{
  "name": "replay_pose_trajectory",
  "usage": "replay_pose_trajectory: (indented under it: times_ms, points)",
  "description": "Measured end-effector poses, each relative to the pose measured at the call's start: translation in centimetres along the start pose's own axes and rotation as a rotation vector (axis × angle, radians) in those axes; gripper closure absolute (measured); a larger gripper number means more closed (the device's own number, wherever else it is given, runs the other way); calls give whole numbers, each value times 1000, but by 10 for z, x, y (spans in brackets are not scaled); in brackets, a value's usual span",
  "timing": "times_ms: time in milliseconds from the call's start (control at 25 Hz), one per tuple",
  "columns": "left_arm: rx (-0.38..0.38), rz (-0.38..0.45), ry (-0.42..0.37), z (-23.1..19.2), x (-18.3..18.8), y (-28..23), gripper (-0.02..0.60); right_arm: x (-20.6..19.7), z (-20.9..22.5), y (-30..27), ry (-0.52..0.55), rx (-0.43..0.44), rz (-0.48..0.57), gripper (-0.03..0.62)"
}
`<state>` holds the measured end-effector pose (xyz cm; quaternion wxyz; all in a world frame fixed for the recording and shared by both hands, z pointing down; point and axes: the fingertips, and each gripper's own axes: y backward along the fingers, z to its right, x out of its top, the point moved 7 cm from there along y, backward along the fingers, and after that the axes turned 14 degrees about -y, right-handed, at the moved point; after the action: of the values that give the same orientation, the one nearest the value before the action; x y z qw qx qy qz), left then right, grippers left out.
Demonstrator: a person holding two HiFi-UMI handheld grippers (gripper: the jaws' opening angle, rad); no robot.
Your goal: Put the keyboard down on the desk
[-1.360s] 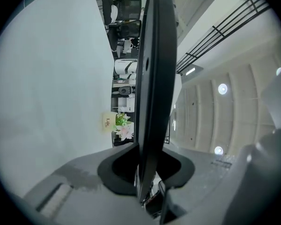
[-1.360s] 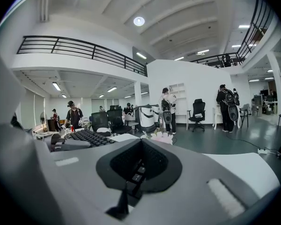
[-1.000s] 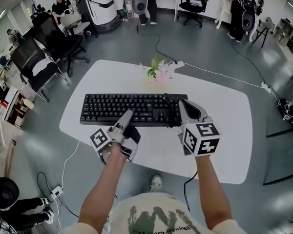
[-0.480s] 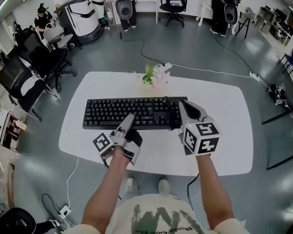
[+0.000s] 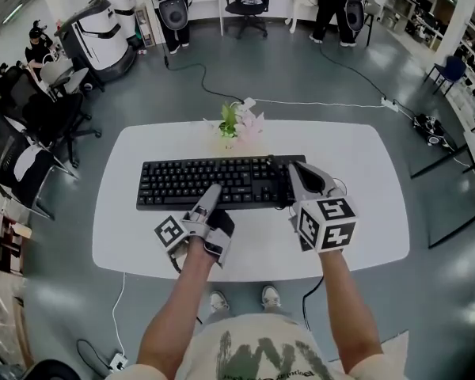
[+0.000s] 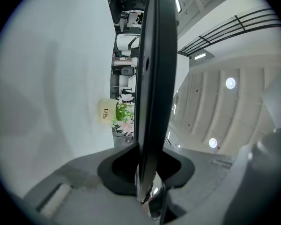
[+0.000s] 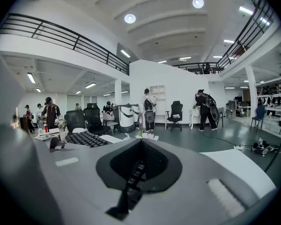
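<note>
Two claws are clamped on the keyboard (image 5: 222, 182): the left claw (image 5: 211, 191) at its near edge, the right claw (image 5: 294, 171) at its right end. It is held raised over the white bench (image 5: 364, 212).

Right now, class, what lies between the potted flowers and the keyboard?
Nothing. The head view shows only a narrow strip of bare white desk between the potted flowers and the keyboard.

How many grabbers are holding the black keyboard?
2: the left gripper grips the keyboard by its front edge near the middle; the right gripper grips its right end. None hidden.
</note>
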<state>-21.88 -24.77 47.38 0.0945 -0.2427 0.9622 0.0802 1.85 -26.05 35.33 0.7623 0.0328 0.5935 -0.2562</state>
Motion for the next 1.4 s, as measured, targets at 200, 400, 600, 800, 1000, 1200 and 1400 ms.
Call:
replay_pose_trajectory:
  times_ms: [200,400,600,800,1000,1200,1400]
  points:
    - [10,-12,14,-11,-5,-5,492,-4,3,0,-3,-22,-9,595]
    - [50,-24,36,-30,-14,-4,492,-15,5,-3,-21,-27,-33,595]
    - [89,-29,44,-50,-17,-10,492,-25,7,-13,-28,-30,-64,595]
    - [135,-37,76,-76,-23,-11,492,-36,9,-19,-43,-20,-92,595]
    - [152,-45,89,-90,-26,-16,492,-44,10,-26,-57,-22,-115,595]
    - [176,-52,98,-99,-28,-15,492,-49,12,-29,-68,-29,-129,595]
    - [203,-50,114,-110,-31,-13,492,-54,11,-34,-72,-20,-145,595]
